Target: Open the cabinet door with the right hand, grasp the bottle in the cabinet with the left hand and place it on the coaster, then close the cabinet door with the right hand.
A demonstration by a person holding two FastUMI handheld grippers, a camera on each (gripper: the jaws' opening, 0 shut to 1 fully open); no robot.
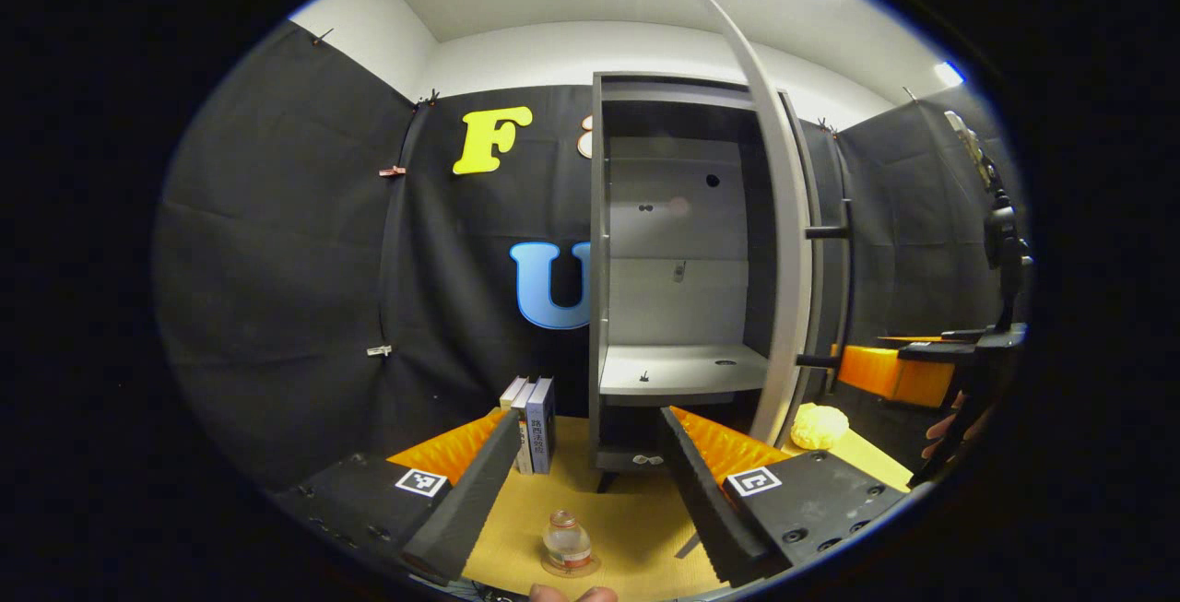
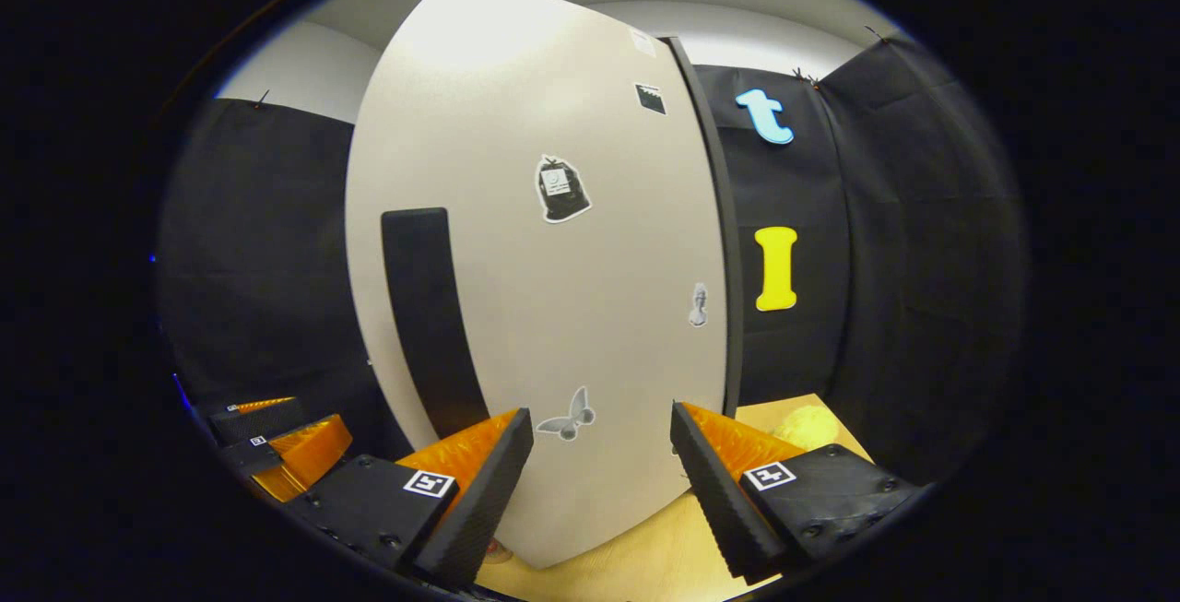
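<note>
A small clear bottle [image 1: 565, 539] stands upright on a round coaster [image 1: 570, 571] on the tabletop, low between my left gripper's fingers and untouched by them. My left gripper [image 1: 585, 482] is open and points at the grey cabinet [image 1: 597, 242], whose door [image 1: 784, 242] is swung out and seen edge-on. The cabinet shelf [image 1: 682, 367] is bare. My right gripper [image 2: 599, 482] is open, close in front of the door's pale front face [image 2: 553, 261], with the black handle [image 2: 429, 316] to the left of its fingers. In the left gripper view the right gripper [image 1: 890, 371] sits beside the door's edge.
Several books [image 1: 533, 422] stand left of the cabinet's foot. A yellow lumpy object [image 1: 819, 425] lies on the wooden table [image 1: 636, 510] right of the door, also seen as the yellow object [image 2: 807, 422]. A camera stand [image 1: 1000, 242] rises at far right. Black cloth walls close in all round.
</note>
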